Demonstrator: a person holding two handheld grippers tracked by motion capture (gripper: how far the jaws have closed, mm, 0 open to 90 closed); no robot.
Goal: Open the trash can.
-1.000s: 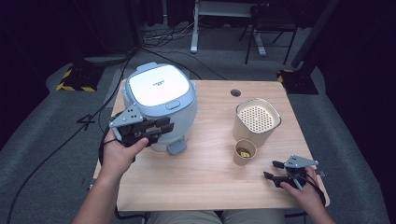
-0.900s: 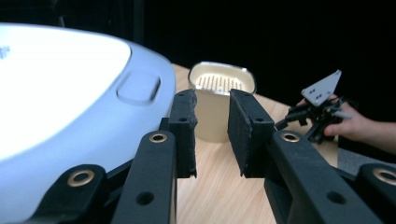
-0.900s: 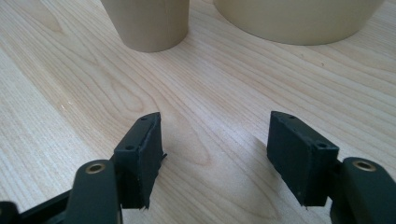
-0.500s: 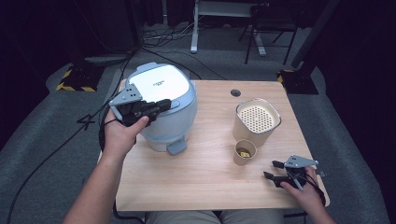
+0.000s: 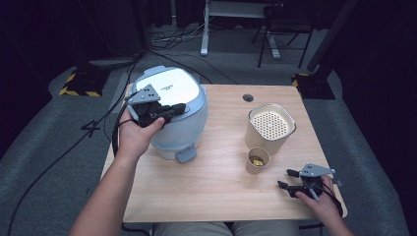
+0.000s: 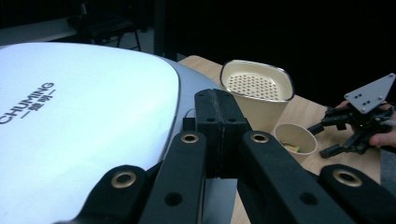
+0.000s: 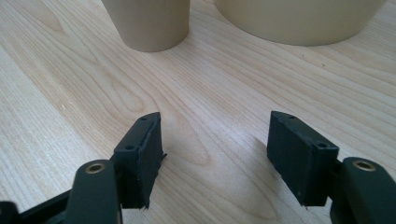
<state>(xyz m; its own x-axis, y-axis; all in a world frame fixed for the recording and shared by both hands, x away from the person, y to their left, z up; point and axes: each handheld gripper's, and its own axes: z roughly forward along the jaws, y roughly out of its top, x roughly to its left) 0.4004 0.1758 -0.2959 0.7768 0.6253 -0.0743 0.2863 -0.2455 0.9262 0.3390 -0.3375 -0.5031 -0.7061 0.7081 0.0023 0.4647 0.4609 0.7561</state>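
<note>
A pale blue rice cooker (image 5: pixel 189 125) with a white lid (image 6: pixel 84 116) stands at the table's left. My left gripper (image 5: pixel 182 107) hovers just over the lid's near right edge and points right. Its jaws have just been closing, and its pads now meet with nothing between them (image 6: pixel 220 107). My right gripper (image 5: pixel 285 178) rests low over the bare wood at the front right corner. Its jaws stand apart with nothing in the gap (image 7: pixel 217 149). The left gripper view also catches the right gripper (image 6: pixel 322 140) farther off.
A cream container (image 5: pixel 270 125) with a perforated insert stands right of centre. A small paper cup (image 5: pixel 257 160) with yellowish bits inside stands just in front of it. The wooden table (image 5: pixel 221 196) has a cable hole (image 5: pixel 248 97) at the back. The cooker's latch tab (image 5: pixel 186 155) juts forward.
My left hand rose from the cooker's front left side and moved right to its lid edge. Its jaws went from apart to shut. The right hand stayed still.
</note>
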